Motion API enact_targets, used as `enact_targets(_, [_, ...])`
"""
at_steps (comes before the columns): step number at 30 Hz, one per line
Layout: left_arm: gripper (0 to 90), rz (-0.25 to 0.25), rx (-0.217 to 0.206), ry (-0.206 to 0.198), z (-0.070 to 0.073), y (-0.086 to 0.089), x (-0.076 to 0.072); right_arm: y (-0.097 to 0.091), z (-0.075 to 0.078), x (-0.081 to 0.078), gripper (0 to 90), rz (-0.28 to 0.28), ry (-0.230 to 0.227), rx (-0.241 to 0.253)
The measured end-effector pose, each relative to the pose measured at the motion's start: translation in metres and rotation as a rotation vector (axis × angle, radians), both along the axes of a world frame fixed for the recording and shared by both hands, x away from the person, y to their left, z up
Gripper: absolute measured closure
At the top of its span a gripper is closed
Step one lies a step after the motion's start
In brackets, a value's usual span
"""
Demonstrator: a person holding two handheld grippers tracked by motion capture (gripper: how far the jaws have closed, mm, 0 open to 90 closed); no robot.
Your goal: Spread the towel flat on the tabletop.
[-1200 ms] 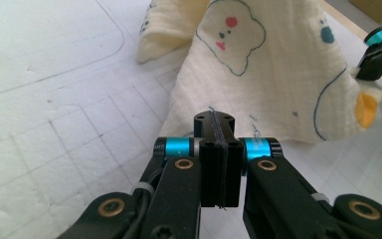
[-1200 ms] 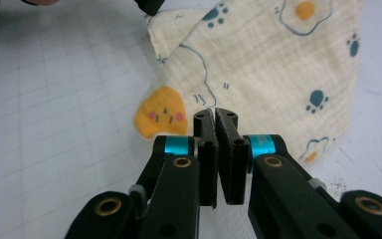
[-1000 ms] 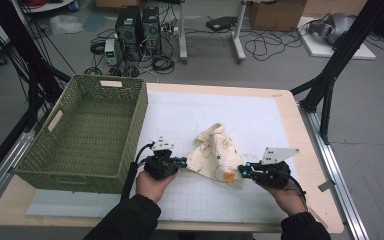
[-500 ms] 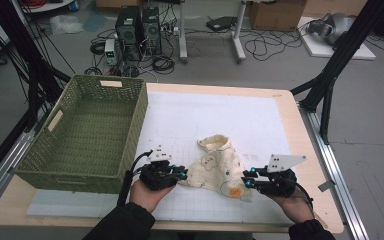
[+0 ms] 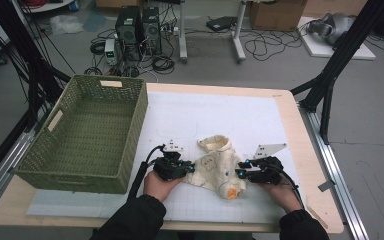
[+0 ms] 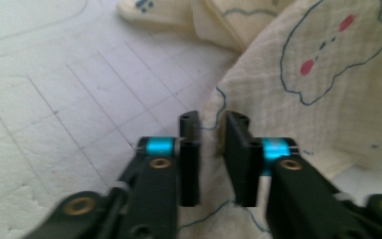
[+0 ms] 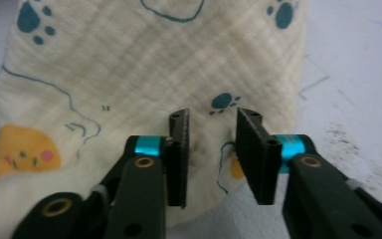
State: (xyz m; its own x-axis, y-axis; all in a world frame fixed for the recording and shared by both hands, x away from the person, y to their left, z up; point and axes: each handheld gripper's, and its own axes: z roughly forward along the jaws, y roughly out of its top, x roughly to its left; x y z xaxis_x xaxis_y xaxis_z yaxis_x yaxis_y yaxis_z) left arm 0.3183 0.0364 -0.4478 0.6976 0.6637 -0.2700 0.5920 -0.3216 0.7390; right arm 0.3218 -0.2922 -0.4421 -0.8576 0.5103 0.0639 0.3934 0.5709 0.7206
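A cream baby garment printed with blue outlines, paw marks and an orange patch lies crumpled on the white mat near the table's front edge. My left gripper is at its left edge. In the left gripper view the jaws stand a narrow gap apart over the garment's hem; they have just been closing and the pads do not press it. My right gripper is at the garment's right side. Its jaws have just been opening and stand apart above the cloth.
A green woven basket stands on the table's left half, close beside my left hand. The white gridded mat stretches behind the garment. Black frame posts, computers and cables stand on the floor beyond the table.
The garment, held up between both grippers a second ago, has come down onto the mat nearer the front edge. Both hands sank and drew back with it, and both sets of jaws came apart.
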Motion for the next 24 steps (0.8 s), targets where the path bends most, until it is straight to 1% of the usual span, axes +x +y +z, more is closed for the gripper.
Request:
enact_targets(1, [85.2,-0.002,0.006,-0.012,0.0,0.0,-0.001,0.001,-0.001,0.0,73.7,0.01,0.002,-0.009])
enact_targets(2, [86.4,-0.001,0.006,-0.013,0.0,0.0,-0.002,0.002,-0.001,0.0,79.2,0.014,-0.002,-0.009])
enact_targets(3, [86.9,-0.003,0.01,-0.01,0.001,0.0,-0.003,0.002,-0.001,0.0,82.1,0.022,-0.002,-0.008])
enact_targets(5, [87.3,-0.001,0.017,-0.009,0.003,0.002,-0.005,0.001,-0.001,-0.001,86.6,0.027,0.011,-0.001])
enact_targets(7, [87.4,-0.001,0.014,-0.006,0.006,0.005,-0.009,0.0,0.001,-0.003,87.2,0.032,0.001,-0.013])
enact_targets(8, [87.5,0.002,0.019,-0.008,0.006,0.007,-0.012,-0.001,0.002,-0.004,87.2,0.035,0.001,-0.008])
enact_targets(12, [87.5,0.007,0.017,-0.005,0.008,0.014,-0.021,-0.008,0.008,-0.01,87.3,0.024,-0.01,0.003])
enact_targets(19, [87.5,0.004,0.019,-0.01,0.015,0.026,-0.034,-0.02,0.014,-0.024,87.4,0.011,-0.03,-0.011])
enact_targets(20, [87.5,0.002,0.026,-0.01,0.016,0.027,-0.035,-0.023,0.014,-0.026,87.4,0.007,-0.034,-0.015])
enact_targets(22, [87.5,0.007,0.02,-0.001,0.015,0.031,-0.037,-0.027,0.014,-0.029,87.4,0.003,-0.025,-0.003])
enact_targets(23, [87.5,0.004,0.024,0.005,0.015,0.032,-0.037,-0.028,0.014,-0.03,87.4,0.004,-0.02,0.002])
enact_targets(24, [87.4,0.002,0.021,0.005,0.015,0.033,-0.038,-0.029,0.013,-0.031,87.4,0.009,-0.014,-0.001])
